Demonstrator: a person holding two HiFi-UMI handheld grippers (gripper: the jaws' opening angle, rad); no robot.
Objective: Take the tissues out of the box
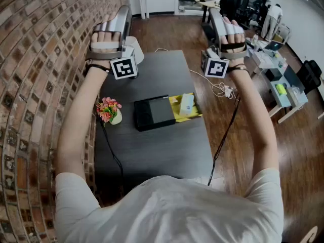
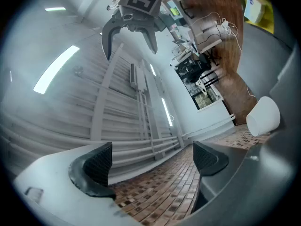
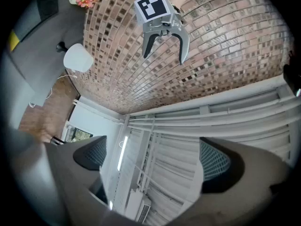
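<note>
The yellow tissue box [image 1: 177, 110] lies on the dark table [image 1: 167, 151], with a pale tissue pack [image 1: 187, 104] standing in it; the box also shows at the left gripper view's top right [image 2: 256, 8]. Both grippers are held up high over the table's far end, well away from the box and pointing upward. My left gripper [image 1: 124, 11] [image 2: 150, 161] is open, with only the brick wall and ceiling between its pads. Open as well, my right gripper [image 1: 215, 14] [image 3: 155, 161] has nothing in it. Each gripper view shows the other gripper open, the right gripper [image 2: 129, 32] and the left gripper [image 3: 162, 44].
A black case [image 1: 153, 112] lies against the box's left side. A small vase of flowers [image 1: 108, 109] stands near the brick wall [image 1: 35, 85]. A white lamp [image 2: 263, 116] sits at the table's far left. Cables [image 1: 223, 90] trail off the right edge towards desks [image 1: 273, 65].
</note>
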